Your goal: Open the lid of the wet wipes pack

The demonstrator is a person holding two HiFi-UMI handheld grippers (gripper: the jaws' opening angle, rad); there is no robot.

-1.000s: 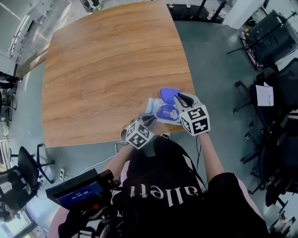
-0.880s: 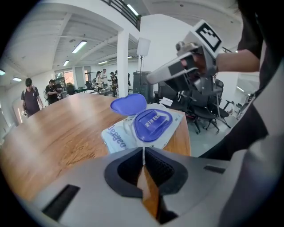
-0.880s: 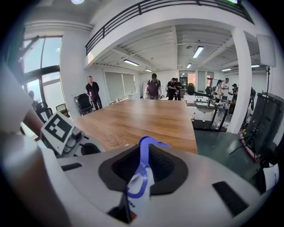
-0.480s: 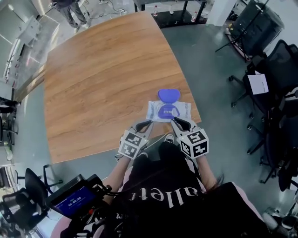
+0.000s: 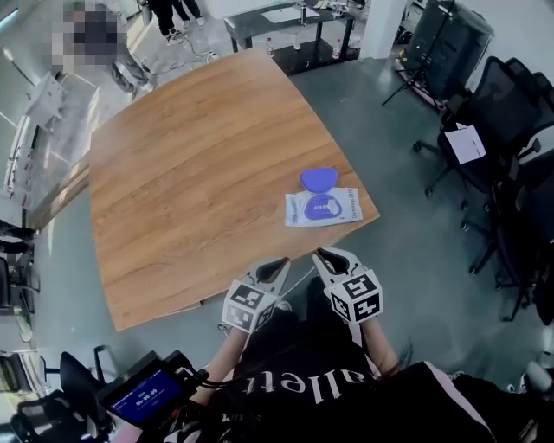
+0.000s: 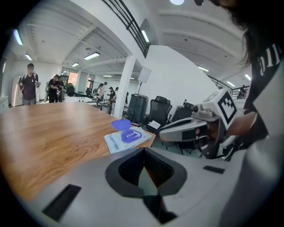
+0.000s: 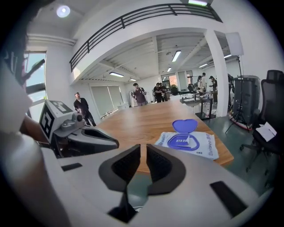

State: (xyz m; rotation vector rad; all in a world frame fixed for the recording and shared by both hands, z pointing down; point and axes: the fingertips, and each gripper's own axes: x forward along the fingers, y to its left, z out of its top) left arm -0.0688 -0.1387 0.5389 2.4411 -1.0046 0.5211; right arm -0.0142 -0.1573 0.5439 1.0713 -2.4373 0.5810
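The white wet wipes pack (image 5: 339,208) lies flat near the table's near right corner, its blue lid (image 5: 318,179) flipped open and standing away from the blue frame. It also shows as the pack (image 6: 116,141) with its lid (image 6: 120,124) in the left gripper view, and as the pack (image 7: 205,144) with its lid (image 7: 184,126) in the right gripper view. My left gripper (image 5: 279,264) and right gripper (image 5: 322,257) hover off the table's near edge, close to my body and apart from the pack. Both are shut on nothing.
The wooden table (image 5: 199,173) stretches far and to the left. Black office chairs (image 5: 511,130) crowd the floor to the right. A low black stand (image 5: 294,30) and people (image 5: 164,13) are beyond the far end. A device with a blue screen (image 5: 143,385) sits low at the left.
Both grippers have drawn back from the pack, past the table's near edge toward my body. The pack stays in place with its lid open.
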